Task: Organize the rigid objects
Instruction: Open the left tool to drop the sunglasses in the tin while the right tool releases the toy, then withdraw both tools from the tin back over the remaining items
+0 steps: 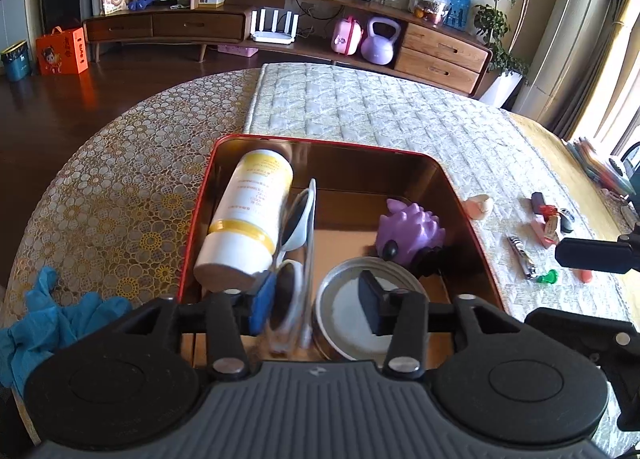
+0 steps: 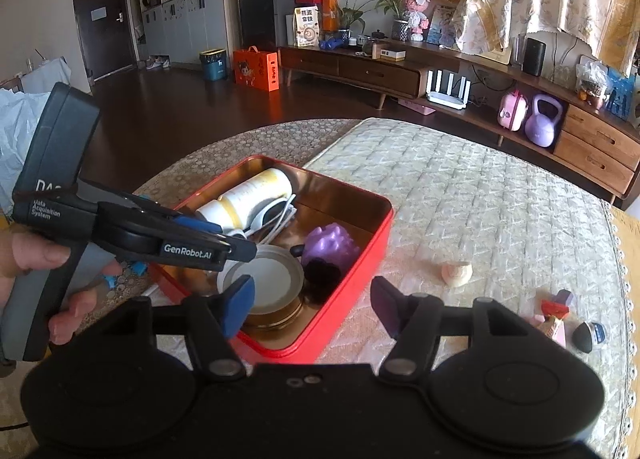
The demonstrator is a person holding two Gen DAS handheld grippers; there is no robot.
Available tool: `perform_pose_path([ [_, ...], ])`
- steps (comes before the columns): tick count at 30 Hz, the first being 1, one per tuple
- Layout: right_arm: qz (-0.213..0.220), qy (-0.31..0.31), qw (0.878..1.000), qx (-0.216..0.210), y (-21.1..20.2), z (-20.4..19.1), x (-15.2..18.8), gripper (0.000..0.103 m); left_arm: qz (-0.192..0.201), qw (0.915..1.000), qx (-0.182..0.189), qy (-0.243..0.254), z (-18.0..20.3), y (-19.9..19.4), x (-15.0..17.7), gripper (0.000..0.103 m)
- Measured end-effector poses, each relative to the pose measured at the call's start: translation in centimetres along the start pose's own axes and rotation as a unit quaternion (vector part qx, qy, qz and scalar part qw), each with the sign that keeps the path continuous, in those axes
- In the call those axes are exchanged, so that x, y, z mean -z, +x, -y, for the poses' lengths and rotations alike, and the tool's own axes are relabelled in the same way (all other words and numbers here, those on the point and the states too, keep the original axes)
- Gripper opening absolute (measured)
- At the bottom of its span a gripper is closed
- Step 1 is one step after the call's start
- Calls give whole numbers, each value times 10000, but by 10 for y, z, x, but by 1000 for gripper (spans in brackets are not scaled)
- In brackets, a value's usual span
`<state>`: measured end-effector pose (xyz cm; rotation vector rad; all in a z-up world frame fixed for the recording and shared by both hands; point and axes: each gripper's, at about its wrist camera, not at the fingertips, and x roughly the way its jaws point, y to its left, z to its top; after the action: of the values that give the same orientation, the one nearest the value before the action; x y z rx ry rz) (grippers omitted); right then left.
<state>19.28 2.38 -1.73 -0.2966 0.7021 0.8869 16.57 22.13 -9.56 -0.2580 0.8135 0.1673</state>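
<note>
A red tin (image 1: 202,195) is seen on the desk (image 1: 112,187), partly on a quilted mat (image 1: 360,107). In it lie a yellow-banded bottle (image 1: 248,219) on its side, white sunglasses (image 1: 296,243) beside it, a purple toy (image 1: 412,229) and a round lid (image 1: 352,315). The left claw (image 1: 316,305) is held over the tin with its fingers apart; the sunglasses lie between them, ungripped. The right claw (image 2: 312,307) is held open and empty by the tin's near edge. A shell (image 2: 456,273), a nail clipper (image 1: 522,257) and small items are left on the mat.
</note>
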Motion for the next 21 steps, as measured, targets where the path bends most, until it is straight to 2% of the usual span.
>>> perform_pose_path([
  [2,35,42,10000,20,-7,2,3,64,43,10000,-65,21,3,-4,2,55],
  [11,240,359,9990,71,-37,15,13,68,269,9995,-150,61,15,-30,7,55],
  [15,338,494,9981,115,-51,20,18,71,410,9991,-80,123,27,-45,9,56],
  [19,423,610,9971,180,-64,24,25,74,527,9984,-11,215,41,-58,12,64],
  [21,451,664,9965,215,-69,26,30,75,574,9980,59,255,49,-63,13,65],
])
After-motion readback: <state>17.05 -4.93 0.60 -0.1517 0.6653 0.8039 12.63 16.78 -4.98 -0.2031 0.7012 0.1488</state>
